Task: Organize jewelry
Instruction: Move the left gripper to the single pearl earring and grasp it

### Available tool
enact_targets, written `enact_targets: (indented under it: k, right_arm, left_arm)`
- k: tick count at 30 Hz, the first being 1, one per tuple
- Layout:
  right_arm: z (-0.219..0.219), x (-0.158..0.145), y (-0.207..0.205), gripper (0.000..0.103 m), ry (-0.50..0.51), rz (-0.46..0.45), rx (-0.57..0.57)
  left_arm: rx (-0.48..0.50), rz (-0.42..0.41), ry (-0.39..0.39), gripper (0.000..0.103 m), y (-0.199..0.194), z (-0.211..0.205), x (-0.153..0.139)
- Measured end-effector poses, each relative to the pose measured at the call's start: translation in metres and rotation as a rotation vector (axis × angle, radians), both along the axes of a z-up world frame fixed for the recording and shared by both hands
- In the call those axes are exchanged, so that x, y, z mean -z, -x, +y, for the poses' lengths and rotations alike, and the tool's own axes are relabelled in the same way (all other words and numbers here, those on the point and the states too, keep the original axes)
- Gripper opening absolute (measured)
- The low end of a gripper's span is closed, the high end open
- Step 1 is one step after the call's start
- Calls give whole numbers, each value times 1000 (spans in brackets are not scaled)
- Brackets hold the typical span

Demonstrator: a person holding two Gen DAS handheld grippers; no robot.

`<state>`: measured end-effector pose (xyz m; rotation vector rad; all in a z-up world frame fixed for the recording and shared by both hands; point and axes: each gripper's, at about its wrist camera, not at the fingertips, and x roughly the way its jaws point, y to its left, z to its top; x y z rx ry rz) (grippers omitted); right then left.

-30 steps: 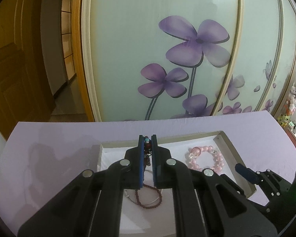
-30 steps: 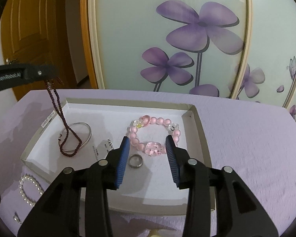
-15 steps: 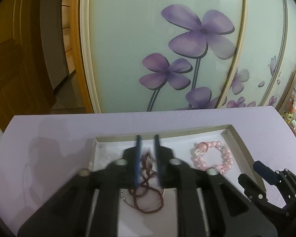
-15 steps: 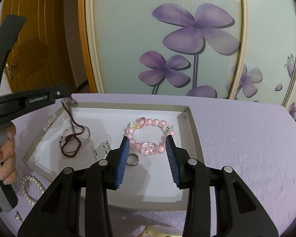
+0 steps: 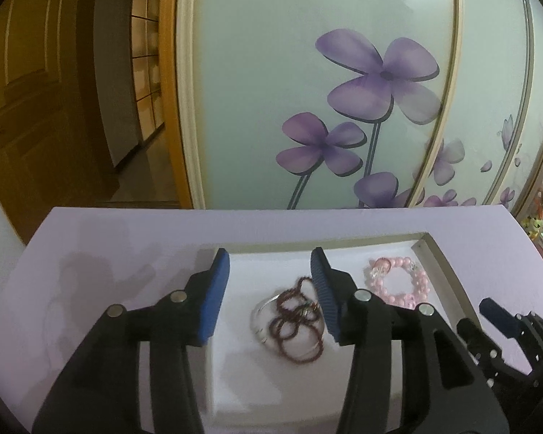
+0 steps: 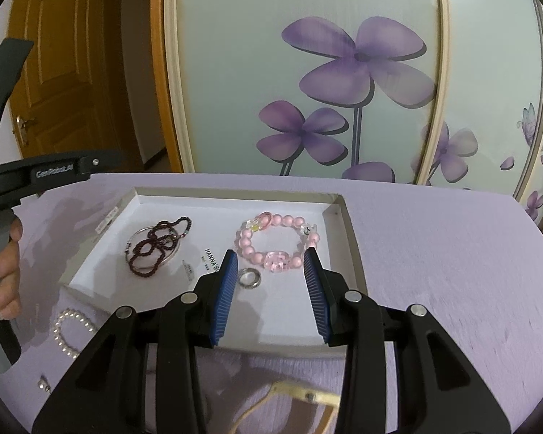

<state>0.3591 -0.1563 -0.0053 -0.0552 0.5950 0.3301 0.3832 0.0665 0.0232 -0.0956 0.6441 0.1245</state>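
A shallow white box (image 6: 338, 217) lies on the purple cloth. In it a dark red bead necklace (image 6: 155, 246) lies coiled over a silver bangle (image 6: 135, 235), beside a pink bead bracelet (image 6: 275, 238) and a silver ring (image 6: 249, 277). My left gripper (image 5: 269, 264) is open and empty above the necklace (image 5: 295, 316); the bracelet (image 5: 398, 282) lies to its right. My right gripper (image 6: 270, 266) is open and empty over the box's near side, just short of the bracelet. A white pearl bracelet (image 6: 70, 332) lies on the cloth outside the box.
A small metal piece (image 6: 43, 385) lies near the pearls. A gold-coloured item (image 6: 300, 396) lies on the cloth under my right gripper. A wardrobe door with purple flowers (image 6: 358, 58) stands behind the table. A wooden door (image 6: 58, 72) is at the left.
My left gripper opened and let go of the dark red necklace, which dropped into the box onto the silver bangle. The right gripper stayed open and nearly still.
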Motion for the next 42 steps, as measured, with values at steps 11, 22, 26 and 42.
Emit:
enact_targets:
  k: [11, 22, 26, 42]
  right_arm:
    - [-22, -8, 71, 50, -36, -16, -9]
    - [-28, -1, 134, 50, -69, -8, -37]
    - [-29, 1, 144, 50, -78, 2, -38]
    - [-37, 9, 151, 51, -85, 27, -35]
  left_arm:
    - [2, 9, 2, 61, 115, 21, 10]
    - [52, 125, 28, 61, 205, 3, 65]
    - [60, 168, 24, 56, 208, -10, 81]
    - [3, 199, 34, 26, 196, -16, 93]
